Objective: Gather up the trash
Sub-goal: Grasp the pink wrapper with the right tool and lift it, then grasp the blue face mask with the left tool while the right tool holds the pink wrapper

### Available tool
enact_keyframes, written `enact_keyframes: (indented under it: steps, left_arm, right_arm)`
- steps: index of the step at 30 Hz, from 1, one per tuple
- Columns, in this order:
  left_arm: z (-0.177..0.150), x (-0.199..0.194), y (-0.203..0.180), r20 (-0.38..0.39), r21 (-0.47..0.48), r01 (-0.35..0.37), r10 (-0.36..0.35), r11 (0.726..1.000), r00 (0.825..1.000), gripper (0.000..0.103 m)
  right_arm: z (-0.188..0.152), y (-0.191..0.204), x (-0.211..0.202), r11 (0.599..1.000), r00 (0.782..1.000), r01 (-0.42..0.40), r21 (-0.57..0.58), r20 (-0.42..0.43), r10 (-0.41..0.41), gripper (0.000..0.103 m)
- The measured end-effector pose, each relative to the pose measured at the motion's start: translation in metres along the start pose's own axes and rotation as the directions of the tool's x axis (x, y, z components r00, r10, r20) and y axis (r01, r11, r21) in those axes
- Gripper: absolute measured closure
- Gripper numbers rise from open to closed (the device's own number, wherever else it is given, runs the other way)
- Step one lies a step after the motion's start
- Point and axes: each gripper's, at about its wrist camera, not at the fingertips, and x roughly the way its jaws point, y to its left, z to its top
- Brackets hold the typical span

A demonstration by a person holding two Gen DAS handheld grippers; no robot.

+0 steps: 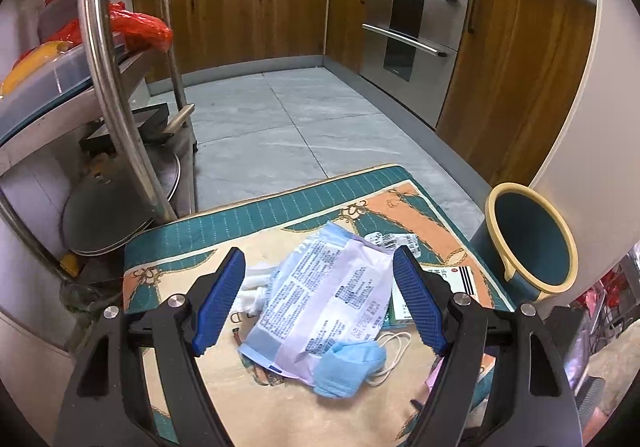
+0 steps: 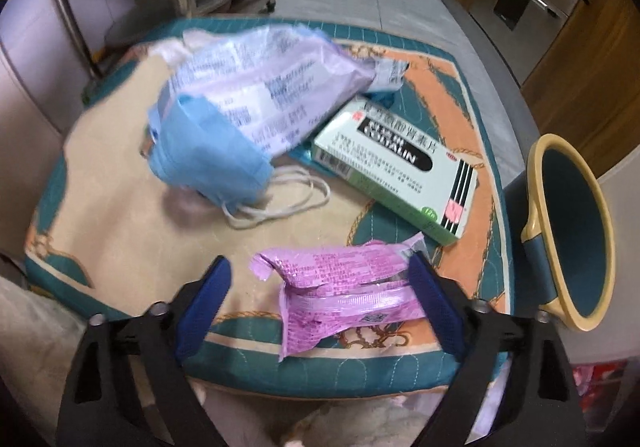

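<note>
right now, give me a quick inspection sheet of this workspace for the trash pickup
surface: patterned teal and orange mat over a low stand.
job's things: blue face mask, large printed plastic bag, white and green medicine box, pink wrapper, all on the mat; teal bin beside its edge, nothing seen inside.
clutter: white tissue under the bag's edge.
grippers: left gripper open above the bag; right gripper open, pink wrapper between its fingers.
cables: nothing seen.
surroundings: metal rack, wooden cabinets, tiled floor.

Even indoor light, fisheye-bent edges, right wrist view motion-blurred.
</note>
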Motion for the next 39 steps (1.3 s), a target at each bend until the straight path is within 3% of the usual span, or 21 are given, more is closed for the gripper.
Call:
enact_keyframes:
  steps: [2, 4, 6, 10, 17, 20, 24, 27, 31, 35, 37, 39]
  left_arm:
    - [0.000, 0.000, 0.003, -0.001, -0.007, -0.001, 0.001, 1.000, 1.000, 0.028]
    - [0.000, 0.000, 0.005, -0.002, -0.014, -0.004, 0.004, 1.000, 1.000, 0.028]
    - [0.001, 0.000, 0.006, -0.004, -0.021, -0.004, 0.004, 1.000, 1.000, 0.028]
    - [0.004, 0.001, 0.002, -0.003, -0.024, 0.002, -0.002, 1.000, 1.000, 0.028]
    - [0.005, 0.009, 0.000, -0.018, -0.033, -0.005, 0.004, 0.999, 1.000, 0.028]
    - [0.004, 0.014, -0.001, -0.029, -0.030, -0.005, 0.004, 1.000, 1.000, 0.028]
    - [-0.002, 0.029, -0.004, -0.069, 0.010, -0.031, 0.031, 0.999, 0.997, 0.028]
    - [-0.009, 0.048, -0.004, -0.120, 0.031, -0.055, 0.058, 0.998, 0.991, 0.028]
    - [-0.017, 0.069, -0.002, -0.194, 0.022, -0.055, 0.058, 0.998, 0.979, 0.028]
    - [-0.027, 0.077, -0.010, -0.273, -0.049, -0.009, -0.005, 0.999, 0.962, 0.029]
    - [-0.034, 0.075, -0.030, -0.289, 0.015, 0.019, -0.014, 1.000, 0.957, 0.029]
    - [-0.047, 0.075, -0.048, -0.307, 0.121, 0.009, 0.029, 0.993, 0.951, 0.029]
  right_arm:
    - [-0.002, 0.003, 0.009, 1.000, 0.999, 0.023, -0.018, -0.048, -0.024, 0.040]
    - [-0.005, 0.003, 0.014, 1.000, 0.996, 0.024, -0.018, -0.082, -0.025, 0.069]
    - [-0.005, 0.002, 0.013, 0.999, 0.995, 0.033, -0.022, -0.089, -0.035, 0.083]
    - [0.000, -0.011, -0.005, 1.000, 0.999, 0.016, 0.017, -0.041, -0.016, 0.096]
    - [0.035, -0.071, -0.062, 0.985, 0.991, -0.085, 0.148, 0.116, 0.068, 0.099]
    - [0.057, -0.099, -0.086, 0.987, 0.983, -0.098, 0.126, 0.168, 0.077, 0.099]
    - [0.074, -0.133, -0.112, 0.995, 0.972, -0.056, 0.084, 0.232, 0.035, 0.099]
    - [0.078, -0.160, -0.107, 0.993, 0.970, -0.033, 0.113, 0.245, 0.005, 0.099]
    - [0.071, -0.183, -0.080, 0.973, 0.978, -0.095, 0.209, 0.201, 0.052, 0.099]
    - [0.071, -0.183, -0.076, 0.980, 0.977, -0.097, 0.171, 0.204, 0.062, 0.099]
    - [0.071, -0.185, -0.075, 0.979, 0.977, -0.116, 0.166, 0.199, 0.082, 0.099]
    - [0.072, -0.186, -0.073, 0.980, 0.975, -0.118, 0.159, 0.204, 0.084, 0.099]
